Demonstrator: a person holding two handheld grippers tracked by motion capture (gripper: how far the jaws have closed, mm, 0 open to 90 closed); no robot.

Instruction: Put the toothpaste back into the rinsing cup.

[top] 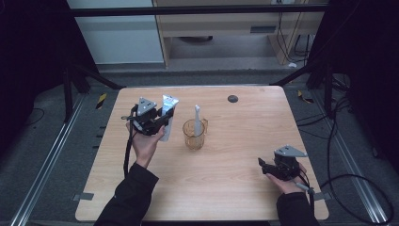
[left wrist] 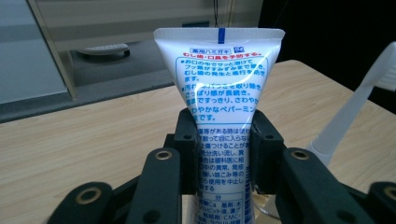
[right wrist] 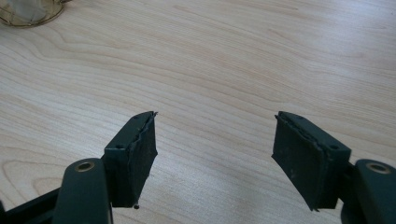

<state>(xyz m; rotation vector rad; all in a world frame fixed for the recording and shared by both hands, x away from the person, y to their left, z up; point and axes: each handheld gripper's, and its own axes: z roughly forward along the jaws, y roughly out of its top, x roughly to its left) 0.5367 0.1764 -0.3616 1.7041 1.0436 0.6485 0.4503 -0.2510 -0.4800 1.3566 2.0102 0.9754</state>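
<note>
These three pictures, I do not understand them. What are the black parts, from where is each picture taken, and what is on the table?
A person sits at a wooden table and holds a black two-jaw tool in each hand. The high view looks down from above. The other two pictures come from small cameras riding on each tool, looking along its jaws. The left tool is shut on a white toothpaste tube, held upright with its flat sealed end on top. The right tool is open, with nothing between its jaws, low over the wood. On the table stands a clear amber cup with a white toothbrush in it.
</note>
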